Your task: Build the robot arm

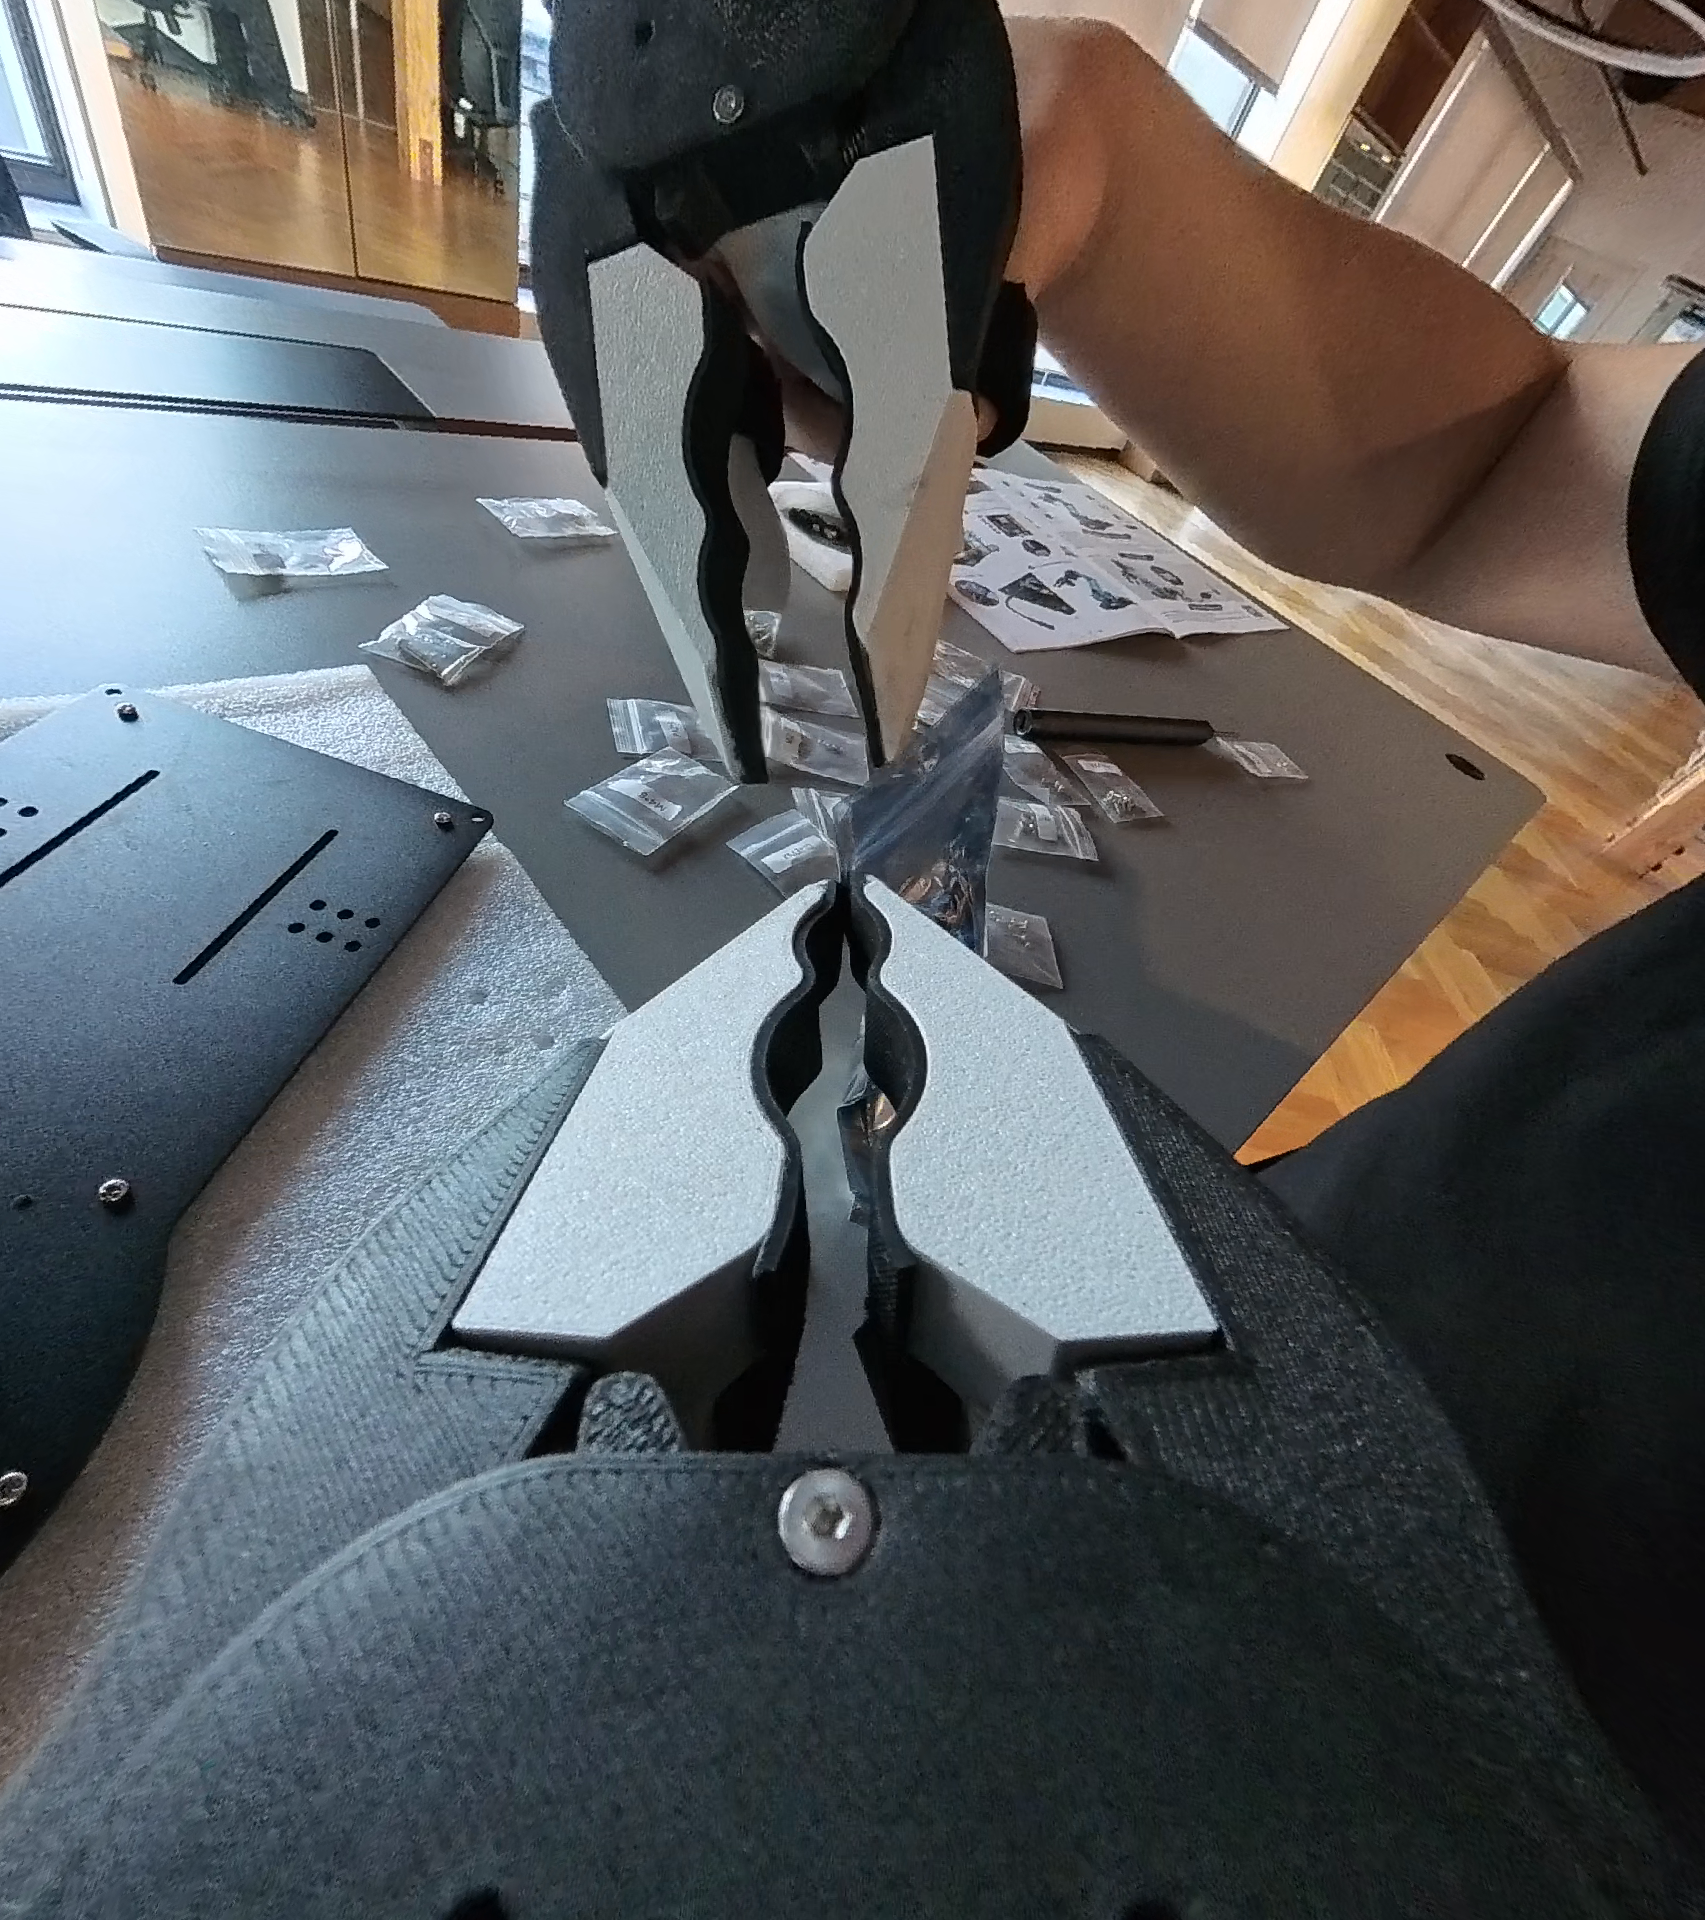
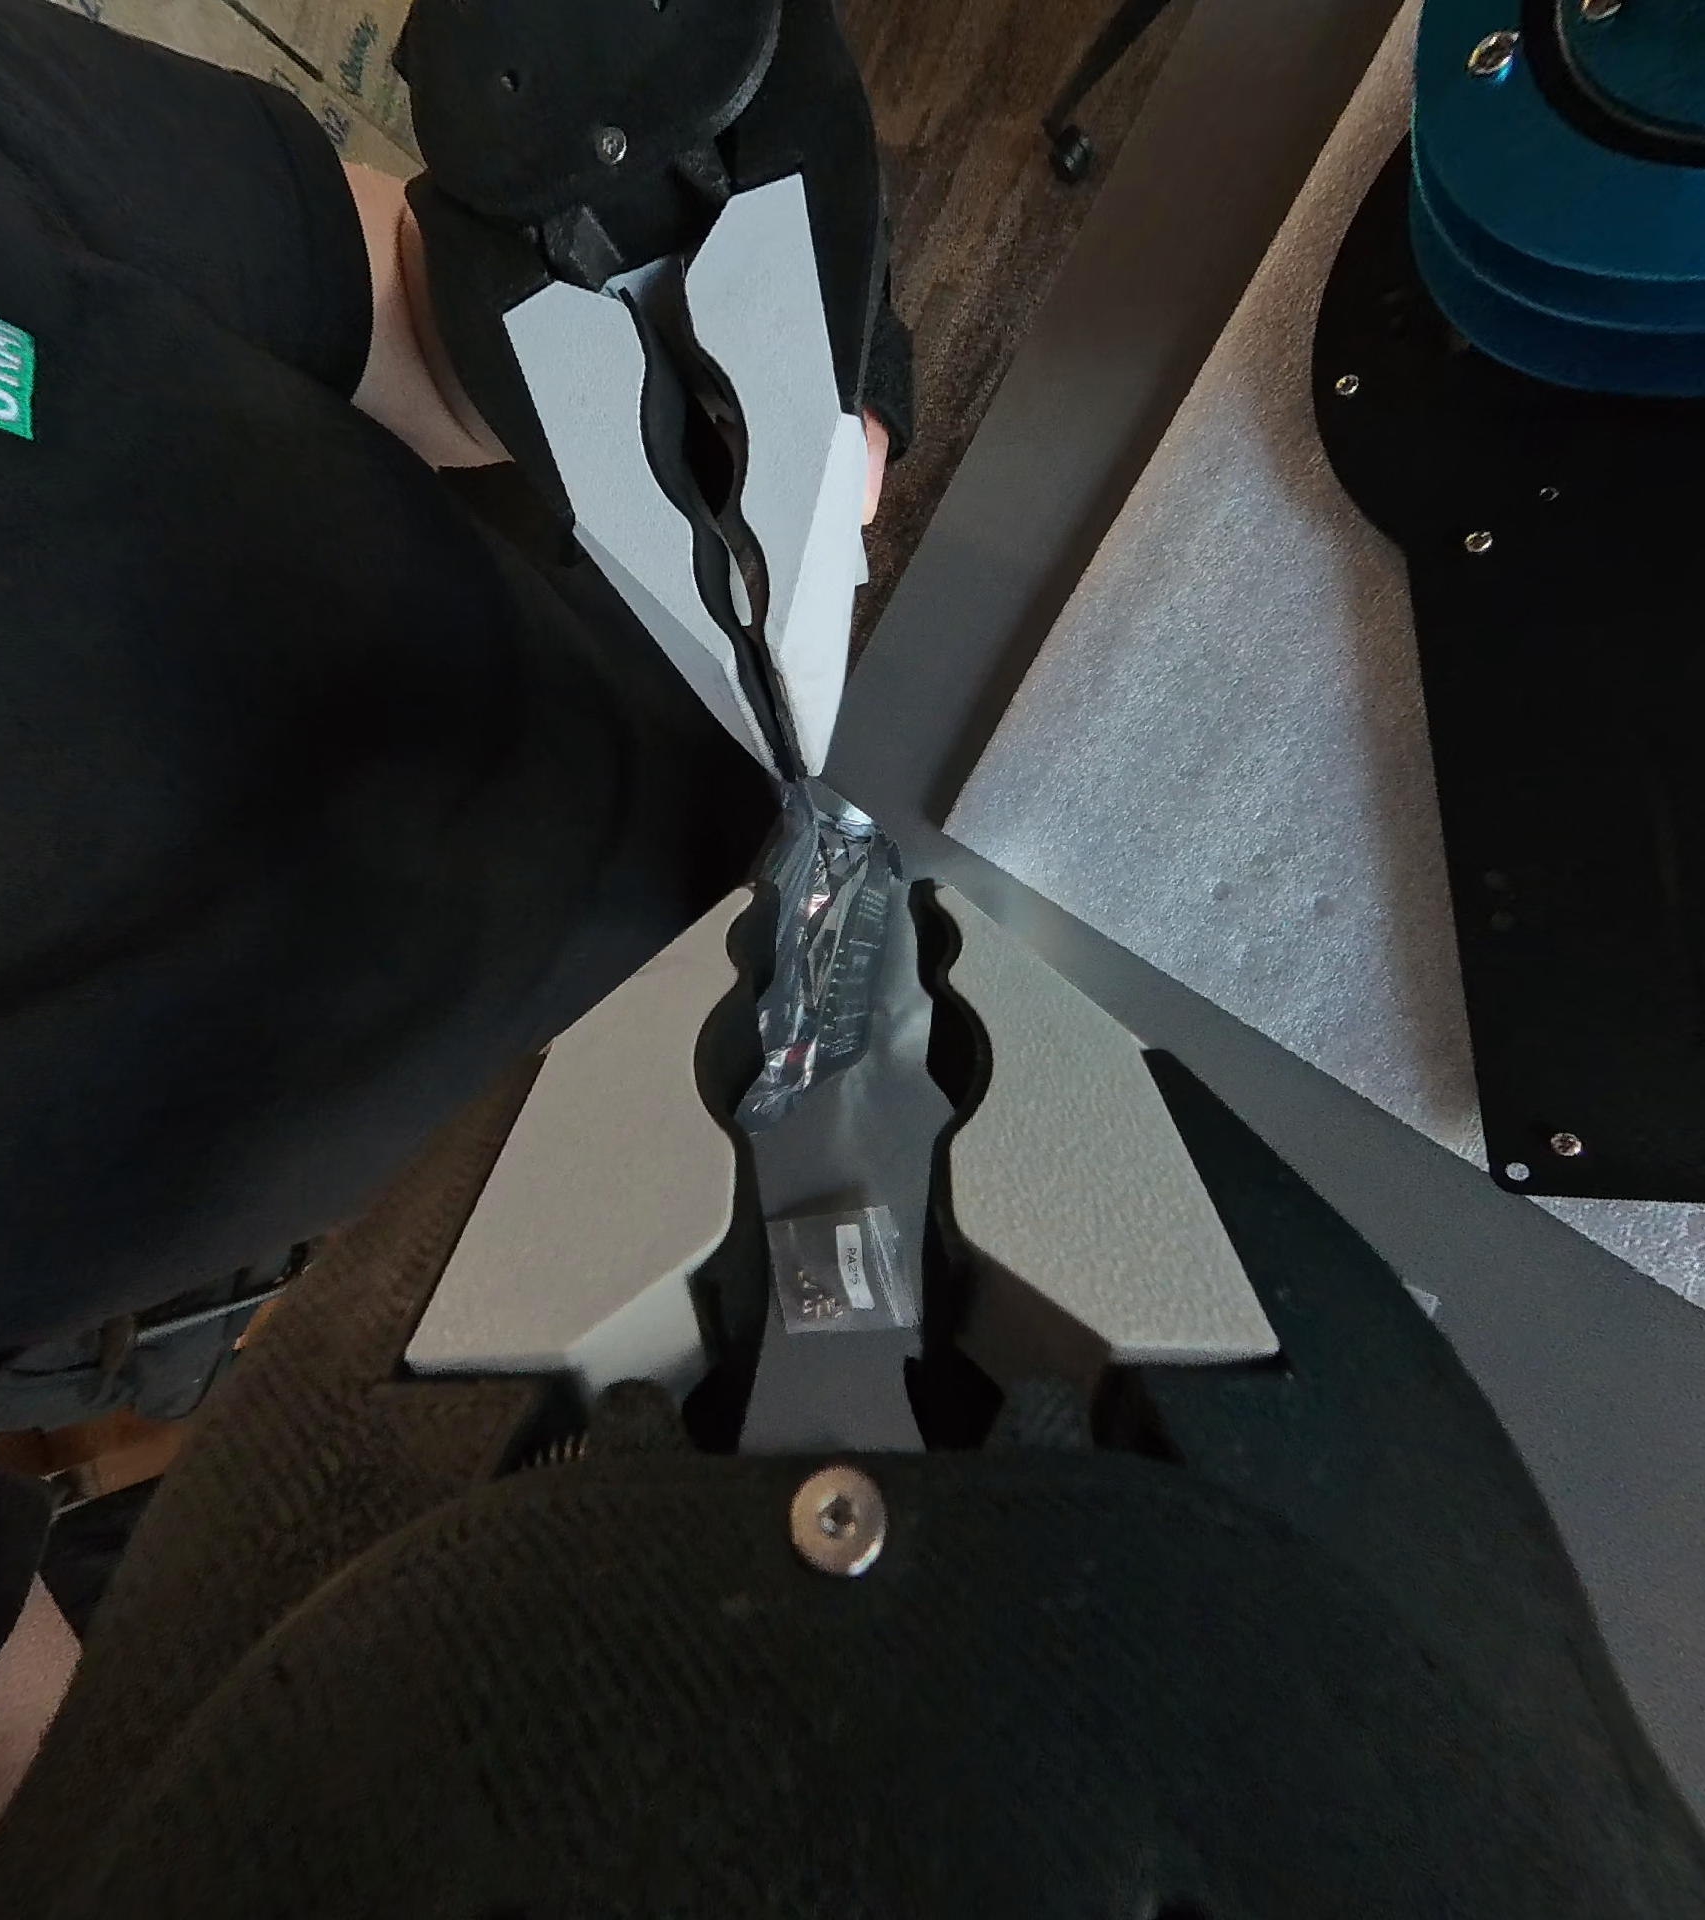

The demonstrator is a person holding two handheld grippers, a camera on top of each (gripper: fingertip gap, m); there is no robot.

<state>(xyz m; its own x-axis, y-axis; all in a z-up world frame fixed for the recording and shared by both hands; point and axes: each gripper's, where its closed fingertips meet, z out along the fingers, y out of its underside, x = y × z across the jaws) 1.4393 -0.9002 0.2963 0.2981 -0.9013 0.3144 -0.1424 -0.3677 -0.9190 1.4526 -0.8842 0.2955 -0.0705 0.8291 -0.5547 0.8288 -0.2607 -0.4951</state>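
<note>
A clear zip bag (image 1: 926, 821) with small dark parts inside is pinched by one edge in the clenched left gripper (image 1: 846, 896) and held up above the dark tabletop (image 1: 204, 540). The right gripper (image 2: 832, 904) is spread wide, its fingers on either side of the hanging bag without pressing it; seen from the left wrist view, its tips hang just above the bag.

In judgement, the thin film could slide out of the narrow pinch, since only a small fold is caught at the very fingertips. If the bag is pulled while gripped so lightly, it might tear or drop its parts among the others. A closing of the right gripper low on the bag could crush the contents rather than catch the film.

Below the bag, many small parts bags (image 1: 650, 800) lie scattered on the tabletop, one (image 2: 840, 1268) directly beneath the right gripper. Beyond the bag lie a black cylinder (image 1: 1113, 725) and an open instruction sheet (image 1: 1087, 582). To the left of the bag, a black slotted metal plate (image 1: 131, 935) rests on white foam sheet (image 1: 505, 935), with a blue disc-shaped part (image 2: 1606, 260) mounted on it. The scattered bags crowd the space under the held bag.
</note>
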